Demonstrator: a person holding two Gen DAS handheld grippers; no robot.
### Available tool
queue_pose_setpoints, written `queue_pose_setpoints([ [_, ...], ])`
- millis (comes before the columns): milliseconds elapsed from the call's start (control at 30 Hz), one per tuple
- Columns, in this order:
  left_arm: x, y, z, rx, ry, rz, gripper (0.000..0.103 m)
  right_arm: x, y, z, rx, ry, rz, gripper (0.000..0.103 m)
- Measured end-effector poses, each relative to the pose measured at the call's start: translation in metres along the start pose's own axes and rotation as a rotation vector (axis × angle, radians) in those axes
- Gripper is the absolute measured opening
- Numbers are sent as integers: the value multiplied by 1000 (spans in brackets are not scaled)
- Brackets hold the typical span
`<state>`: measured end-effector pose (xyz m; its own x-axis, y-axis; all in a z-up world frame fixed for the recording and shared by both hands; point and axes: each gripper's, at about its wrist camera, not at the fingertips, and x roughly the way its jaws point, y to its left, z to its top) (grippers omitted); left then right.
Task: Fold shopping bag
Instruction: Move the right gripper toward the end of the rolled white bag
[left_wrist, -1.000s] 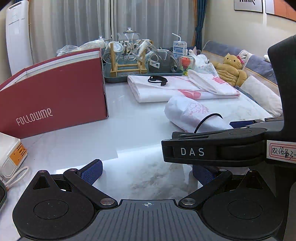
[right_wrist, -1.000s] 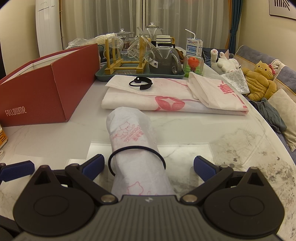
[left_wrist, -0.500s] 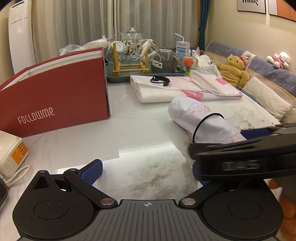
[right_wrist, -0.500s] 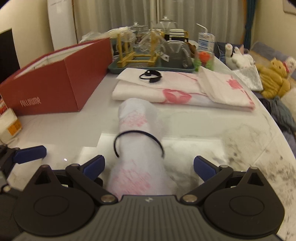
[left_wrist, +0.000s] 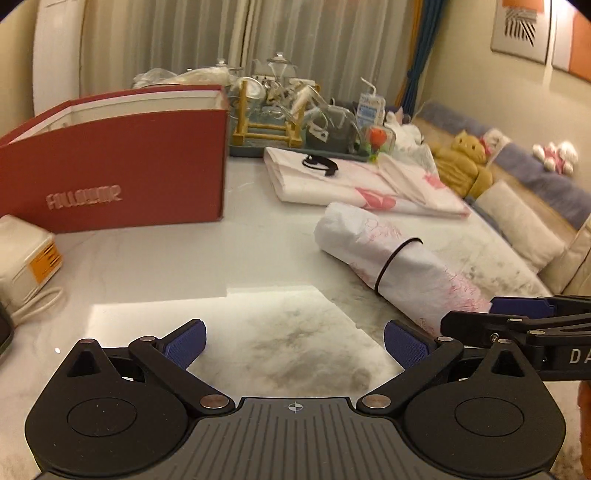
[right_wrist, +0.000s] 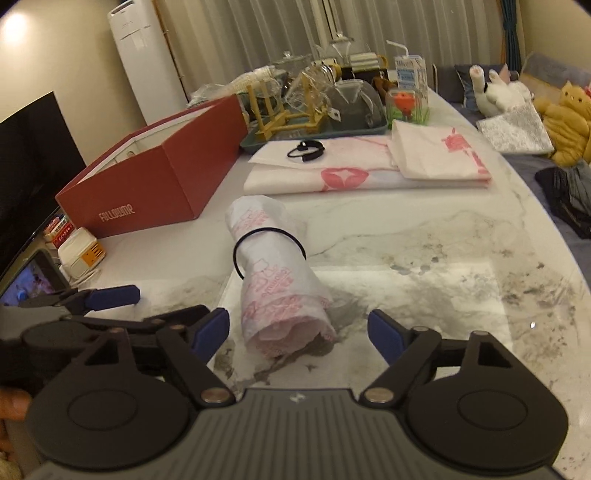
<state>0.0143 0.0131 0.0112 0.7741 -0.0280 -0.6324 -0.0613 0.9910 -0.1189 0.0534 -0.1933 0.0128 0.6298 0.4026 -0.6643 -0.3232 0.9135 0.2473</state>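
Warm, dim light fills the room. Sheer pale curtains (left_wrist: 207, 40) cover the window behind a white marble table (right_wrist: 424, 236) — a teal drape (left_wrist: 417, 66) hangs at their edge. A sofa (left_wrist: 535, 173) lines the cream wall, framed pictures (left_wrist: 521, 29) above; a tall white appliance (right_wrist: 144, 62) stands in the corner.

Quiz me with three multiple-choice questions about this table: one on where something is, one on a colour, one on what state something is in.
1. Where is the black hair tie?
A. Inside the box
B. Around the rolled bag
C. On the sofa

2. What colour is the box?
A. Red
B. Green
C. Blue

3. What is between the right hand-held gripper pads?
A. A glass
B. The hair tie
C. The bag's near end, untouched

B: the tie loops the roll. A: its walls are red. C: gaps show at both pads.
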Motion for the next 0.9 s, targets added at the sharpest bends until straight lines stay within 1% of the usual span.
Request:
queue_pose_setpoints([
  [33, -7, 4, -2, -3, -10, 17, 103, -4, 1, 0, -17, -11, -1, 84],
  [67, -13, 7, -4, 1, -20, 52, 103, -6, 3, 1, -36, -18, -3, 83],
  [100, -20, 11, -6, -3, -27, 74, 103, -9, 5, 2, -56, -25, -6, 80],
  [200, -35, 21, -12, -42, -38, 49, 103, -9, 11, 8, -106, -37, -2, 64],
  [267, -39, 20, -14, -34, -49, 70, 103, -4, 17, 12, -131, -29, 2, 60],
  [300, -39, 19, -15, -35, -49, 79, 103, 1, 20, 14, -148, -23, 5, 52],
  [333, -37, 20, -14, -44, -44, 74, 103, 7, 24, 15, -166, -7, -6, 38],
  [400, -38, 23, -14, -55, -49, 69, 103, 21, 30, 16, -182, 33, -58, 16],
  [433, -40, 24, -14, -54, -55, 69, 103, 23, 32, 16, -180, 38, -67, 15],
  [467, -42, 24, -14, -53, -62, 69, 103, 21, 33, 15, -173, 42, -57, 15],
  [567, -48, 30, -13, -76, -72, 17, 103, 6, 31, 14, -75, 129, 157, 15],
  [600, -50, 31, -12, -84, -73, -6, 103, 1, 31, 13, -51, 153, 221, 21],
  [633, -51, 31, -11, -81, -77, -22, 103, -7, 32, 13, -50, 131, 212, 34],
  [667, -53, 29, -11, -70, -81, -28, 103, -13, 33, 12, -63, 97, 176, 44],
  [700, -53, 27, -12, -62, -81, -32, 103, -19, 33, 12, -78, 59, 146, 65],
  [733, -54, 26, -12, -55, -80, -36, 103, -22, 31, 13, -76, 43, 141, 67],
  [767, -54, 25, -13, -56, -78, -48, 103, -25, 29, 13, -75, 28, 137, 65],
  [800, -55, 26, -14, -57, -77, -61, 103, -29, 26, 13, -73, 12, 133, 59],
  [833, -56, 26, -15, -57, -77, -73, 103, -29, 25, 13, -75, 19, 125, 55],
  [867, -57, 26, -17, -52, -80, -80, 103, -28, 24, 13, -77, 25, 118, 45],
  [900, -60, 25, -18, -39, -87, -85, 103, -28, 23, 13, -79, 32, 110, 38],
])
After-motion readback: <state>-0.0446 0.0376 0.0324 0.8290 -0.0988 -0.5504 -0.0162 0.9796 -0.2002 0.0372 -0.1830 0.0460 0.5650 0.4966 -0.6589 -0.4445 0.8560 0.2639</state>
